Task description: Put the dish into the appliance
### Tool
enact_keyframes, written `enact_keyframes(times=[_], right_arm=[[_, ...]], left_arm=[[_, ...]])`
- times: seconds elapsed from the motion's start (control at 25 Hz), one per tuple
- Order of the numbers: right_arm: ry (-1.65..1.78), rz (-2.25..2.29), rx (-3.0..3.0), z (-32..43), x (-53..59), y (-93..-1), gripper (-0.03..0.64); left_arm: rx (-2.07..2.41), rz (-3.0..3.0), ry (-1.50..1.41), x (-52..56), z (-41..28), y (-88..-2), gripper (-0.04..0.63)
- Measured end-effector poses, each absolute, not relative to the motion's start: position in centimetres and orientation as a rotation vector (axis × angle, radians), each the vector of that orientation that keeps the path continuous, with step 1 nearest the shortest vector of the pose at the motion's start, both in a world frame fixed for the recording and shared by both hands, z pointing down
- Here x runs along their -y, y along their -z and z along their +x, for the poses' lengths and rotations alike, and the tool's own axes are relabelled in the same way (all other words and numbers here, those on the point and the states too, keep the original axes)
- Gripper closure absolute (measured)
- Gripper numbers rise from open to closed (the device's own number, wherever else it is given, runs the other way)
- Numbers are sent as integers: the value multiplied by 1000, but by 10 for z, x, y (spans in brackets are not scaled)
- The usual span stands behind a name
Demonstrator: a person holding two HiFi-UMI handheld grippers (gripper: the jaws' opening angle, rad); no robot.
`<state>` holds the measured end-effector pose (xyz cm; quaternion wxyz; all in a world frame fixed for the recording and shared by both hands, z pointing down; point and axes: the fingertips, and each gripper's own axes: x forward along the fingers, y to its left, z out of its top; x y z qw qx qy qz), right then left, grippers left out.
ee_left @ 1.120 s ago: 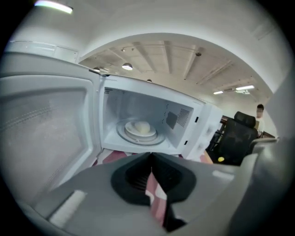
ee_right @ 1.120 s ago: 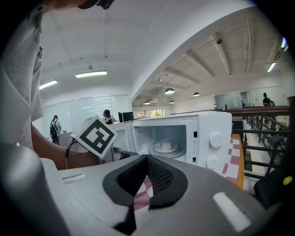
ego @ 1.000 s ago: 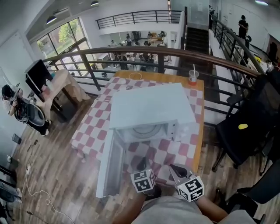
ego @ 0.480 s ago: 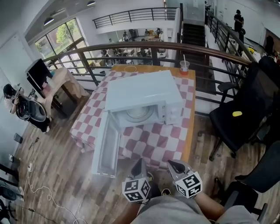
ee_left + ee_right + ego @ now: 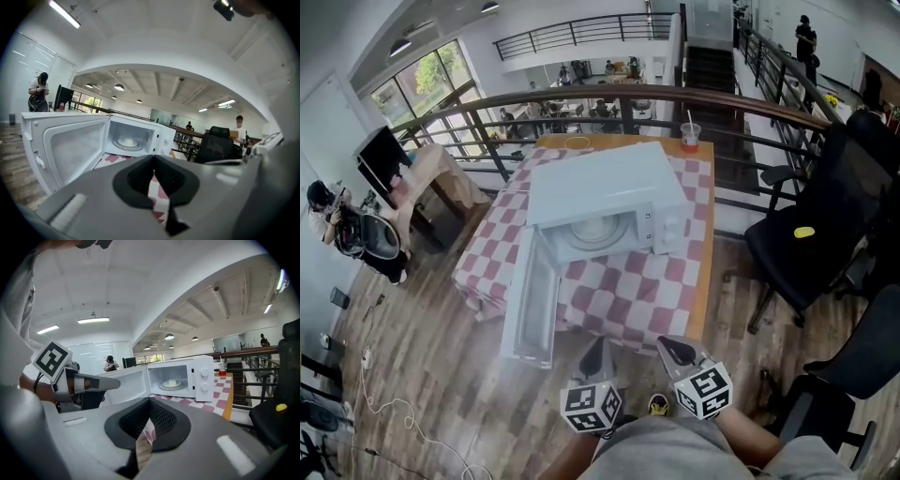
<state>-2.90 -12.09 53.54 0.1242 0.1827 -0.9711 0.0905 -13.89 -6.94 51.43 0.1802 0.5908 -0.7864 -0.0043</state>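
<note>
A white microwave stands on the red-and-white checked table, its door swung open to the left. A small white dish rests on the glass turntable inside; it also shows in the left gripper view and the right gripper view. My left gripper and right gripper hang side by side over the wooden floor, short of the table's near edge. Both are shut with nothing held. Their jaws meet in the left gripper's and the right gripper's own views.
A cup with a red drink and a straw stands at the table's far right corner. Black office chairs crowd the right side. A curved railing runs behind the table. Cables lie on the floor at left.
The view has pulled back from the table. Both grippers, earlier over the table's near edge, now hang over the floor in front of it. The microwave door stays open.
</note>
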Motion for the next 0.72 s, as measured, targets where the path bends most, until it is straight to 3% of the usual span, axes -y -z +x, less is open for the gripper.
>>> enact_keyframes(times=[0.72], right_arm=[[-169, 595, 2789, -23, -13, -514, 617]], left_arm=[[2217, 1721, 63, -66, -132, -497, 584]])
